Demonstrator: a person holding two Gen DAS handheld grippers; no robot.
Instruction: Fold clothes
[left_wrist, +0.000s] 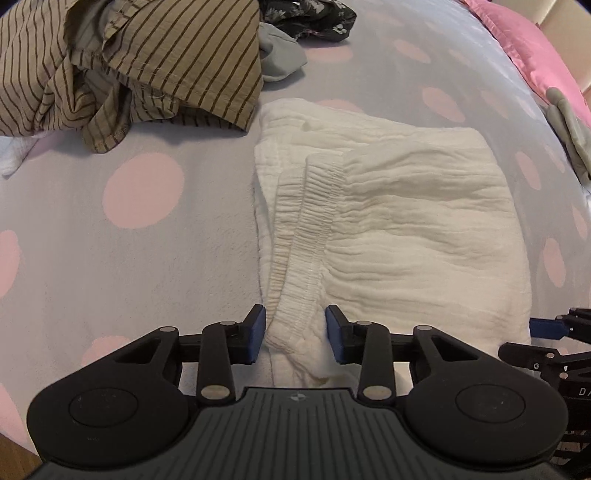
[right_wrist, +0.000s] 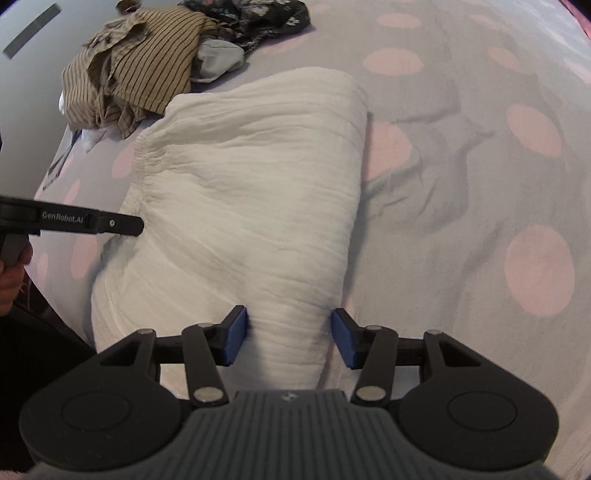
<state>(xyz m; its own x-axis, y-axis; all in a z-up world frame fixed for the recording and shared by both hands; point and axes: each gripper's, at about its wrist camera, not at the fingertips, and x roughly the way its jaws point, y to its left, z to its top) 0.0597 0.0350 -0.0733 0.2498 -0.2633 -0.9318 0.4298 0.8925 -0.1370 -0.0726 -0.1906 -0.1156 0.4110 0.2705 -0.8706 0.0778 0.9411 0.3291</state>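
The left gripper (left_wrist: 295, 334) is standing with its jaws moderately apart, straddling the near end of the elastic waistband (left_wrist: 308, 240) of the cream trousers (left_wrist: 413, 221). The blue pads (left_wrist: 258, 332) are sitting on either side of the gathered band; whether they are touching the cloth cannot be told, and they are not clamping it.

The right gripper (right_wrist: 289, 338) is likewise standing with its jaws moderately apart, bracketing a raised ridge of the folded cream trousers (right_wrist: 251, 192) at the near edge. The fabric is passing between the pads (right_wrist: 236, 334) without being pinched.

The trousers are lying folded on the lilac bedspread with pink dots (right_wrist: 480, 184), waistband to the left side and a folded edge to the right. In the right wrist view, the left gripper's finger (right_wrist: 122, 224) is reaching in from the left, its tip at the waistband side of the garment.

A brown striped shirt (left_wrist: 129, 66) is lying crumpled beyond the trousers, beside a grey garment (left_wrist: 280, 51) and a dark floral garment (left_wrist: 310, 16).
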